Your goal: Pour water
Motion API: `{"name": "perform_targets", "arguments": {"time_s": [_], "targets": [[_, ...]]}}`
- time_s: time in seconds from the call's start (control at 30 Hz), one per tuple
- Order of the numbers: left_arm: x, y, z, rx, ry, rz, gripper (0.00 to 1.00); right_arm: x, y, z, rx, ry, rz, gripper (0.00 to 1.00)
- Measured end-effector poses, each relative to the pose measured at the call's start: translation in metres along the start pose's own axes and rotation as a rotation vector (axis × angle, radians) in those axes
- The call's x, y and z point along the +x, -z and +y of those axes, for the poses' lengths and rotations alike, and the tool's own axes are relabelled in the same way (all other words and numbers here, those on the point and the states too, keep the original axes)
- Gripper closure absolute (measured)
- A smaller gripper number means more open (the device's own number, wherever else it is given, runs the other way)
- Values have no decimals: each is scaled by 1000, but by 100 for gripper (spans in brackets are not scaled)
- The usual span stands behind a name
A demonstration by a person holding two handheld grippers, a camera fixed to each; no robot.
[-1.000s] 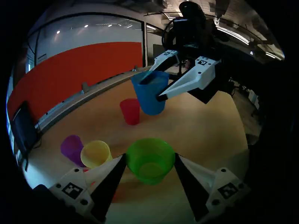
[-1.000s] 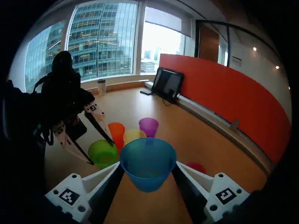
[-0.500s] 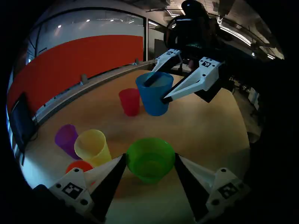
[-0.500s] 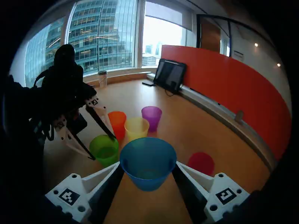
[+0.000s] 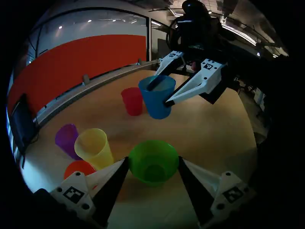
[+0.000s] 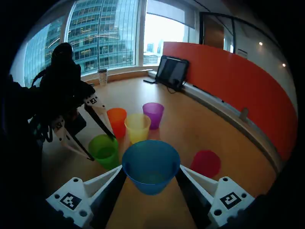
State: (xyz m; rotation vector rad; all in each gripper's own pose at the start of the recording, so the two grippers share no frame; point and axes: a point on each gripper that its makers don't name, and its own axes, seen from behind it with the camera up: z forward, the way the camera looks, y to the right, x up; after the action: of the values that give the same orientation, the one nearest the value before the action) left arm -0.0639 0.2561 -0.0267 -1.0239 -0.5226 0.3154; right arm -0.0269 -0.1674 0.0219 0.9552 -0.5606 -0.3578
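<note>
Left gripper (image 5: 153, 159): its fingers grasp a green cup (image 5: 153, 170) from both sides, holding it upright, mouth open to the camera.
Right gripper (image 6: 151, 168): its fingers grasp a blue cup (image 6: 151, 171) the same way, upright.
Water: a paler patch lies at the bottom of the blue cup; whether it is water cannot be told.
Other cups: red cup (image 5: 132, 101), yellow cup (image 5: 93, 147), purple cup (image 5: 66, 135) and orange cup (image 5: 78, 170) stand on the wooden worktop (image 5: 213, 133).
Left gripper view: the right gripper appears from the front with the blue cup just beside the red cup; behind it stand a dark person (image 5: 194, 26) and an orange wall (image 5: 76, 65).
Right gripper view: the left gripper appears farther off with the green cup near the orange and yellow cups. This view also takes in tall windows (image 6: 106, 34) and a dark screen (image 6: 173, 72) at the far edge of the worktop.
</note>
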Motion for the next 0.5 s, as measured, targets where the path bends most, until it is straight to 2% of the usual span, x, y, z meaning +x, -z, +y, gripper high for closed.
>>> {"name": "perform_targets", "arguments": {"time_s": [0.2,0.3,0.5], "targets": [[1,5,-4,7,17,4,1,-4,-4,-4,2,6,-4,10],[-2,7,-3,2,28,-1,1,-8,-6,-5,2,7,-10,10],[-8,10,-4,20,16,-7,1,-19,-14,-7,0,-3,-20,10]]}}
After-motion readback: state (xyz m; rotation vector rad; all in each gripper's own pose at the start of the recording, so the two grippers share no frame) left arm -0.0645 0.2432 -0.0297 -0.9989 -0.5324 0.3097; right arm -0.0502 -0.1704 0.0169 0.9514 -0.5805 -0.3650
